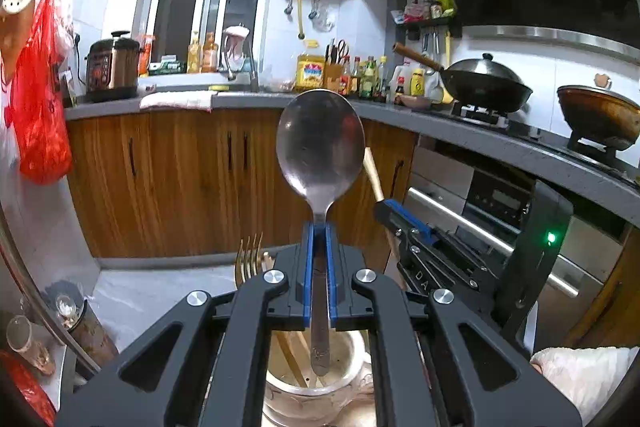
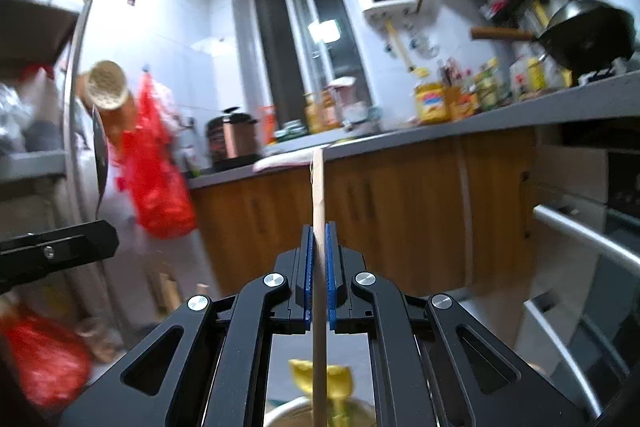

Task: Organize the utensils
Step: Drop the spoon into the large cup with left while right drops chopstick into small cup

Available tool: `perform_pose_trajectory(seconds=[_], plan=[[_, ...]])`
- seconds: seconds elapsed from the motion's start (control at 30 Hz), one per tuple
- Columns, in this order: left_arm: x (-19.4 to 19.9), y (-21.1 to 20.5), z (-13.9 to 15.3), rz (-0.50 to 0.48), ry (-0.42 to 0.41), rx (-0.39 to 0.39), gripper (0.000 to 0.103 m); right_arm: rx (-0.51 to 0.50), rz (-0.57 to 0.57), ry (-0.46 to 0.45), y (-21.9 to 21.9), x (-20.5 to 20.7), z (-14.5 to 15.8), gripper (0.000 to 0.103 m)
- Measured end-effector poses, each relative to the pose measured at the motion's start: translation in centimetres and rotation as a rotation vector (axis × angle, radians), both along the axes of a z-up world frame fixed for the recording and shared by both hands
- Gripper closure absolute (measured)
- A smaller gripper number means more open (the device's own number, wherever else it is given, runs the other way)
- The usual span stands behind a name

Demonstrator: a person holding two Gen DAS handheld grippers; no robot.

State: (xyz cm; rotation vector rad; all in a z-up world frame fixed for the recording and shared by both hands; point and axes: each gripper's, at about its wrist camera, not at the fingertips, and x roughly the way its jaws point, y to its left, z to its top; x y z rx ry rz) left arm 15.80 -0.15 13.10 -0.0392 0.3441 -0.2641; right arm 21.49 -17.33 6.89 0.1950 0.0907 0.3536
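Currently a steel spoon (image 1: 320, 143) is pinched by its thin handle in the left gripper (image 1: 319, 263), above a ceramic utensil jar (image 1: 316, 387); a wooden stick (image 2: 319, 227) is pinched by the right gripper (image 2: 319, 267). Either could be pivoted or dropped through such narrow holds.

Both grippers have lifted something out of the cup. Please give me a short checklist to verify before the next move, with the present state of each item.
1. Left gripper shut on the spoon: ok, the blue pads clamp its handle, bowl end up.
2. Right gripper shut on the wooden stick: ok, held between the pads.
3. Spoon clear of the cup: cannot tell, its handle end shows over the cup's opening.
4. Stick's lower end clear of the cup: cannot tell, it runs out of the picture.
5. Grippers apart from each other: ok, a gap shows in the left wrist view.
6. Place to put them: cannot tell, no tray or holder in view.
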Motion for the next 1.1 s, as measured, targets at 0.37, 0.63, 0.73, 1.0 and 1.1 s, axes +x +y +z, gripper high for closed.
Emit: perform_pose_trajectory(seconds=[0.37, 0.63, 0.73, 1.0, 1.1], plan=[[0.4, 0.1, -3.0, -0.003, 0.066, 0.044, 0.098, -0.06, 0.014, -0.002, -0.3, -1.6, -1.5, 0.096], [-1.1, 0.5, -5.0, -0.021, 0.131, 0.062, 0.098, -0.022, 0.095, 0.104, -2.8, -4.3, -3.0, 0.096], [-1.4, 0.7, -5.5, -0.023, 0.151, 0.066, 0.098, -0.04, 0.114, 0.158, -3.0, -4.6, -3.9, 0.096], [-1.0, 0.4, -6.5, -0.018, 0.203, 0.089, 0.093, -0.09, 0.156, 0.27, -2.2, -3.9, -4.6, 0.056], [-1.1, 0.4, -6.6, -0.002, 0.218, 0.112, 0.088, -0.082, 0.155, 0.27, -2.7, -4.8, -4.2, 0.052]])
